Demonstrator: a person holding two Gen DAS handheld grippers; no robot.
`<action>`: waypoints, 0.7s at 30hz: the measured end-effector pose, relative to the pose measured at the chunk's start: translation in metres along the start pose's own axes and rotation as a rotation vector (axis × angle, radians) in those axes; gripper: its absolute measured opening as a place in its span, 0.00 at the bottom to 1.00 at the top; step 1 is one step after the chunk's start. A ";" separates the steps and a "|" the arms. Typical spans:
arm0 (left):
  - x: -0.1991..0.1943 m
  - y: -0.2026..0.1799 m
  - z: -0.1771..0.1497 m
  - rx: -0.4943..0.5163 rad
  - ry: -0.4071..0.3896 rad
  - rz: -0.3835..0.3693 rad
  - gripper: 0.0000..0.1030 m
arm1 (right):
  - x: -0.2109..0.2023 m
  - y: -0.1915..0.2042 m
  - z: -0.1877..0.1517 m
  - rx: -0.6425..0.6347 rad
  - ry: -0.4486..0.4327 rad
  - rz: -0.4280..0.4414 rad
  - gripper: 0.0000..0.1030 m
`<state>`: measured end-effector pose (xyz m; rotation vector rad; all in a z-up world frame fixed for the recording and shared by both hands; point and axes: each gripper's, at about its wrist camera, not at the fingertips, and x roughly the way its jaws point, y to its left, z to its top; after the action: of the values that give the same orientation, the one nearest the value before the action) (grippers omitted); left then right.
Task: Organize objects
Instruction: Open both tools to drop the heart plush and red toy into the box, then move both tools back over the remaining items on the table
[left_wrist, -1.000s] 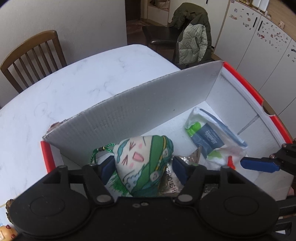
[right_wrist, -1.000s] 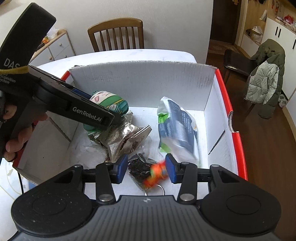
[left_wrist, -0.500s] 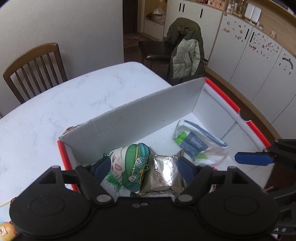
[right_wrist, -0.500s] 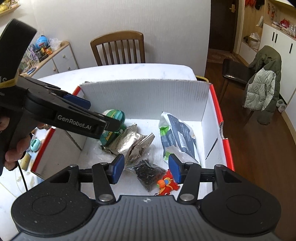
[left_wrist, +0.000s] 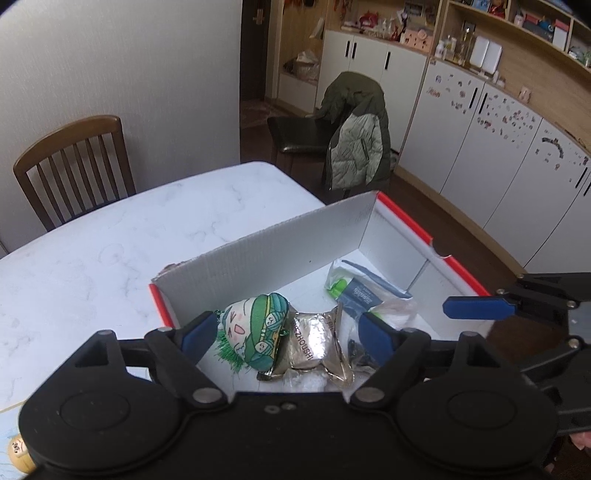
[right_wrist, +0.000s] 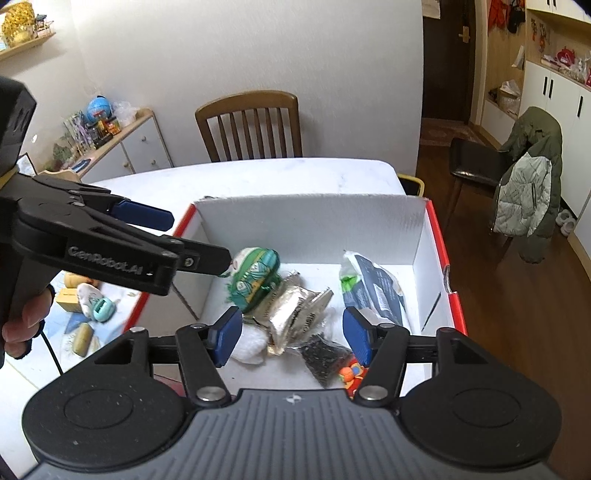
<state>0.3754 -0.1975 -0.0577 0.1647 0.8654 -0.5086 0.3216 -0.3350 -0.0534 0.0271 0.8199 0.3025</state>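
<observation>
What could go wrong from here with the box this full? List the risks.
1. The box overhangs the table edge on the coat side; a nudge might tip it.
2. The orange toy lies right under the right tongs, whose jaws are opening with nothing between them; lowering again could catch it.
3. The two tongs are close together; the left tongs, also opening and empty, could knock the right ones on the next reach.

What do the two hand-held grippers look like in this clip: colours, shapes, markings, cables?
Both are black plastic with flat blue finger pads on hinged linkages and two round discs at the base. The right hand-held gripper has a ribbed grey top. The left hand-held gripper carries white "GenRobot.AI" lettering on its side, a pistol-style handle and a thin black cable.
</observation>
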 end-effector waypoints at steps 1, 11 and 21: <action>-0.005 0.001 -0.001 0.000 -0.007 -0.001 0.82 | -0.002 0.002 0.000 0.001 -0.004 0.003 0.58; -0.048 0.021 -0.017 -0.019 -0.072 -0.001 0.86 | -0.019 0.032 0.004 0.006 -0.044 0.026 0.65; -0.083 0.051 -0.042 -0.041 -0.122 0.018 0.95 | -0.023 0.078 0.005 0.004 -0.056 0.071 0.72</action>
<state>0.3271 -0.1091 -0.0244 0.1032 0.7544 -0.4790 0.2901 -0.2666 -0.0226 0.0680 0.7648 0.3659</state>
